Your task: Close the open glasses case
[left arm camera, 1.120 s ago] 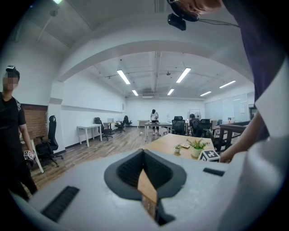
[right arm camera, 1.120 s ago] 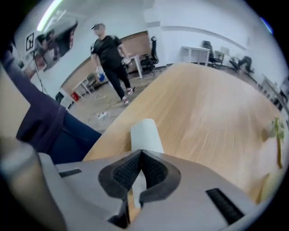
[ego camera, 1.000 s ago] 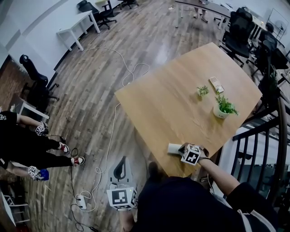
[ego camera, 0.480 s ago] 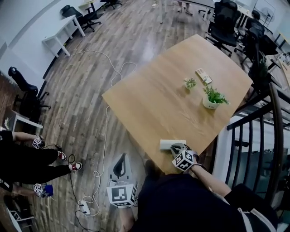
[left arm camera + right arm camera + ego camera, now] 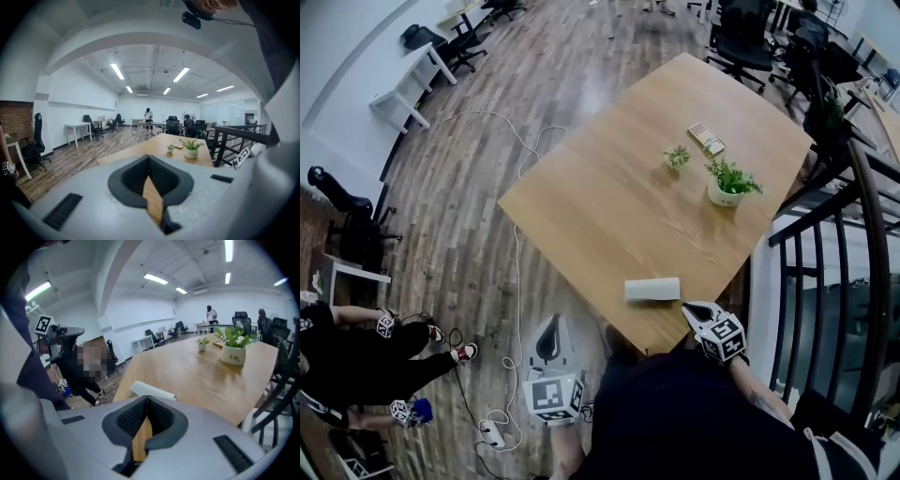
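Glasses case (image 5: 652, 289), white and with its lid down, lies flat on the counter (image 5: 600, 202) by the near edge. Nearer than the case, both tongs are clenched on nothing: the right tongs (image 5: 692, 311) hang just off its right end, clear of it, while the left tongs (image 5: 549, 330) hover well to its left, over the wooden floor (image 5: 478, 197). Beyond the case stand a small plant (image 5: 677, 157), a potted plant (image 5: 727, 186) in a white pot and a flat packet (image 5: 706, 139).

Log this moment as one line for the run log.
glasses case: looks closed, on table near edge | right gripper: shut, empty, off case | left gripper: shut, empty, over floor
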The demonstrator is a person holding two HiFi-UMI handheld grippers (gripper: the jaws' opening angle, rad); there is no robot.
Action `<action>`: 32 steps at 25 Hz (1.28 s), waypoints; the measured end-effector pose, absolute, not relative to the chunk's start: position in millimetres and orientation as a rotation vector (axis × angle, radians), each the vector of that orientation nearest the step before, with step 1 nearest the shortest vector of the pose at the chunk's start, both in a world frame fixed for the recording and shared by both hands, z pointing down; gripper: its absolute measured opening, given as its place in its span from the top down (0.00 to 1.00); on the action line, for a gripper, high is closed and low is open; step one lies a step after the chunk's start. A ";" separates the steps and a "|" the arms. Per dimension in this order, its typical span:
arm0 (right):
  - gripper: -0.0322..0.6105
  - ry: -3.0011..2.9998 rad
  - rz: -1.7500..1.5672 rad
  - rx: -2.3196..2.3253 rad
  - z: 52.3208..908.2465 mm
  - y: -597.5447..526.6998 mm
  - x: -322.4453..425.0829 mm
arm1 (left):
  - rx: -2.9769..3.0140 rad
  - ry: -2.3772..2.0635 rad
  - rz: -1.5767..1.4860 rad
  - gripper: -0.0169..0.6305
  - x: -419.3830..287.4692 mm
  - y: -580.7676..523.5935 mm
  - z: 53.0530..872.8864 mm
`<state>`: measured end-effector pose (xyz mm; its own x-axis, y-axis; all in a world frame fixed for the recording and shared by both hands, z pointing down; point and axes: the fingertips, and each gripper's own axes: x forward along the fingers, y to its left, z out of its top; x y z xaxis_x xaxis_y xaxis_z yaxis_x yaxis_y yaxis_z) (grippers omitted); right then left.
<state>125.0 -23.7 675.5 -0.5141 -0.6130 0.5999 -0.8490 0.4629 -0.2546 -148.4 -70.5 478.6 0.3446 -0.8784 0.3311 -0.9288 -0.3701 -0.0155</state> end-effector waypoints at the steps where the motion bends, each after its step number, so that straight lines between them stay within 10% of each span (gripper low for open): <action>1: 0.93 -2.302 0.719 1.257 666.3 -24.1 126.7 | 2.427 -1.639 0.419 0.98 -145.9 -71.9 479.3; 11: 0.93 -2.471 0.407 1.613 533.8 -69.3 159.9 | 2.462 -1.570 0.442 0.98 -126.0 -89.2 482.9; 32: 0.93 -2.444 0.419 1.647 532.0 -77.1 158.7 | 2.397 -1.590 0.472 0.98 -146.8 -95.2 496.5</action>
<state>158.7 -77.1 532.0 -0.3782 -0.8793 0.2894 -0.9255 0.3524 -0.1389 -146.8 -95.2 496.5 0.3609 -0.8492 0.3854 -0.9220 -0.3871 0.0102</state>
